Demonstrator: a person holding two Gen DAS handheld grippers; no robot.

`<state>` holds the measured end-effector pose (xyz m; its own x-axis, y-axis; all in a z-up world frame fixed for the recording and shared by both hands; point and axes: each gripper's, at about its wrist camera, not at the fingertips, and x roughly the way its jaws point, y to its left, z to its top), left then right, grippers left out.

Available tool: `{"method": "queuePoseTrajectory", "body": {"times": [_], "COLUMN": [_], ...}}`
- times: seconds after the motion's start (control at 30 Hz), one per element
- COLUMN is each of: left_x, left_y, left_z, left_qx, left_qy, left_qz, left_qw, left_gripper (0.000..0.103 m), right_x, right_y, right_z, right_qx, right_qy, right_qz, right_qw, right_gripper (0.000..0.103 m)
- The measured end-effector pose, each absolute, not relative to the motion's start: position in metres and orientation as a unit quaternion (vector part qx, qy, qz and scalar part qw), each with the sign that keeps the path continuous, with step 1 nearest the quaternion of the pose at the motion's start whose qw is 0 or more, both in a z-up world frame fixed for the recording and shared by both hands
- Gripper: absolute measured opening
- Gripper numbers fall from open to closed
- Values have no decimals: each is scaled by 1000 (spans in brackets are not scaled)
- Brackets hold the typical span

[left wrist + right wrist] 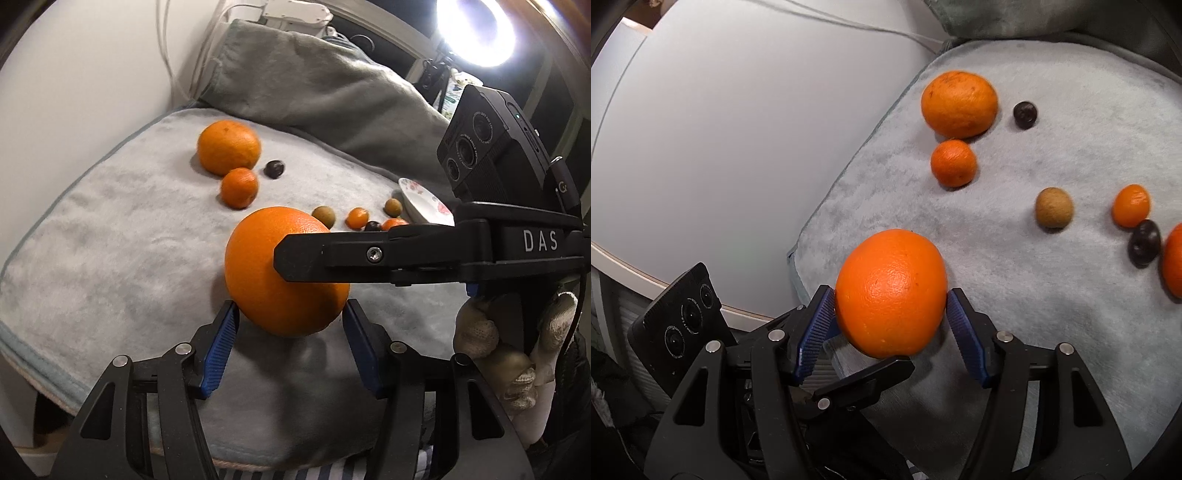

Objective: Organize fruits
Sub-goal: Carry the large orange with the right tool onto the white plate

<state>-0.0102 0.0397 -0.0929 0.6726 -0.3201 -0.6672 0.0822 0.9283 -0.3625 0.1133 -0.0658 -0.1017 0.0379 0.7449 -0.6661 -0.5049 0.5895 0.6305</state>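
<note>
Right tool (891,314) clamped on big orange (891,291); left tool (290,321) half-open around it, grip unclear.

Home bedrm: fleece blanket (110,229), gray pillow (314,85), ring light (476,26).

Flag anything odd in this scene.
Both grippers are on one large orange: the right gripper clamps it while the left gripper flanks the same fruit from a crossing angle. Whether the left pads press is unclear. Nothing looks spilled or damaged.
</note>
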Motion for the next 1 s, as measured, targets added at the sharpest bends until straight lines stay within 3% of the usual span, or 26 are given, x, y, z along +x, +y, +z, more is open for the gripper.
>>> {"method": "queuePoseTrajectory", "body": {"times": [1.0], "left_x": [77], "left_y": [-112], "left_z": [-60], "left_qx": [-72], "left_qy": [353], "left_qz": [-276], "left_qw": [891], "left_gripper": [58], "right_x": [133], "right_y": [-268], "right_z": [-57], "right_qx": [201], "right_qy": [460], "right_qz": [298], "right_qw": [812], "right_gripper": [66]}}
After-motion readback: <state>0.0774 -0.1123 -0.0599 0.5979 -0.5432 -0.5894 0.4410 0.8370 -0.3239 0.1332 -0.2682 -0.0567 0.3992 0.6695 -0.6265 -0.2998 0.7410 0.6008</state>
